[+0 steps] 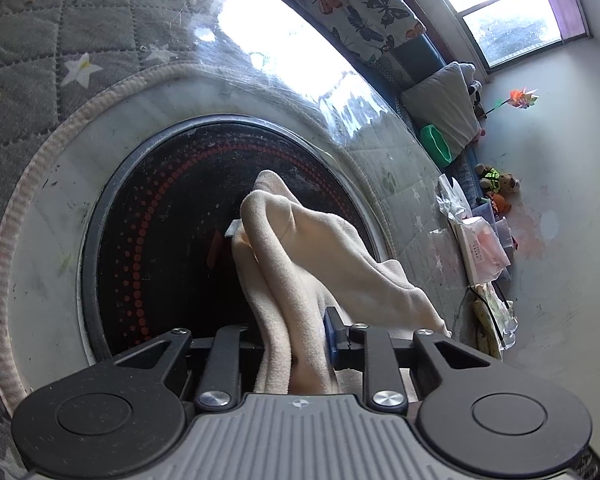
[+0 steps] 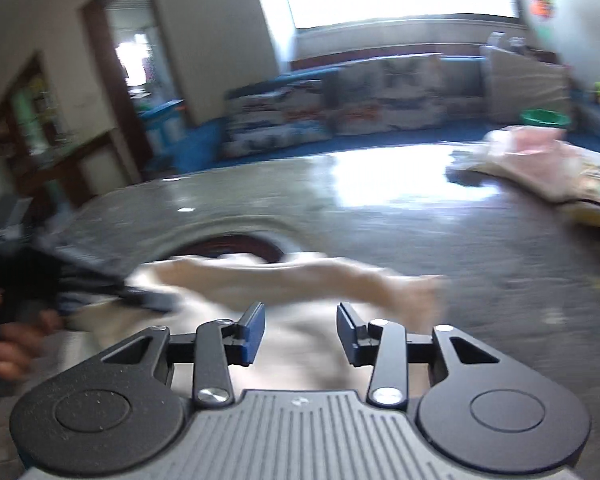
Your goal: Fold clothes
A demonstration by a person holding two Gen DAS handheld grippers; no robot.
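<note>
A cream fleece garment [image 1: 300, 240] hangs bunched and draped over my left gripper [image 1: 296, 332], which is shut on a thick fold of it; only the right blue pad [image 1: 332, 336] shows, the other is buried in cloth. Behind it lies the black round inset [image 1: 160, 220] of the table. In the right wrist view, which is blurred, the same cream garment [image 2: 300, 276] stretches across the table below my right gripper [image 2: 300, 332]. That gripper stands open, nothing between its blue pads [image 2: 254, 328]. A person's fingers [image 2: 4, 356] hold the dark left tool at the left edge.
The table has a grey quilted star cover [image 1: 60, 60] under clear plastic. Plastic bags and packets [image 1: 480, 244] lie at its right edge, a green bowl [image 1: 436, 144] beyond. Butterfly cushions [image 1: 364, 4] line a bench under the window. Soft toys [image 1: 496, 188] sit by the wall.
</note>
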